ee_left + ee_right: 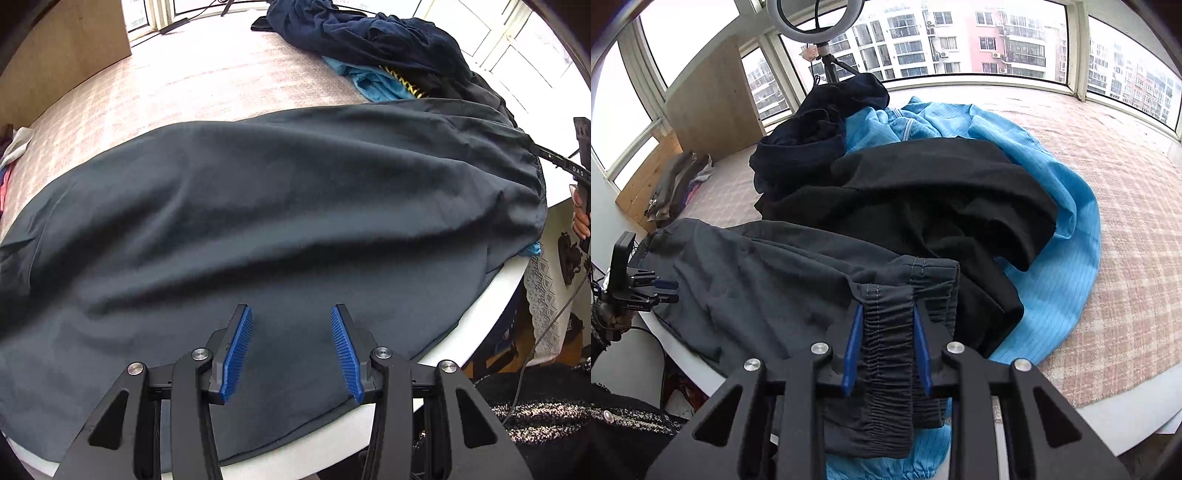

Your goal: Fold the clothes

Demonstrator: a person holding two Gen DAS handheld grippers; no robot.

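Note:
Dark grey trousers [258, 206] lie spread across the round table, stretched out toward the right. My left gripper [291, 314] hovers open just above the near part of the cloth, with nothing between its blue pads [236, 354]. In the right wrist view my right gripper [888, 314] is shut on the trousers' gathered elastic waistband [886, 332], which bunches between the fingers and hangs down past them. The trouser legs [746, 273] run off to the left, where the left gripper [666, 291] shows small at the table edge.
A pile of unfolded clothes lies behind: a black garment [923, 195], a bright blue one [1052, 236] and a navy one [820, 129]. The table [1126, 206] has a pink checked cover. A ring light on a stand [816, 18], a wooden cabinet [713, 103] and windows stand beyond.

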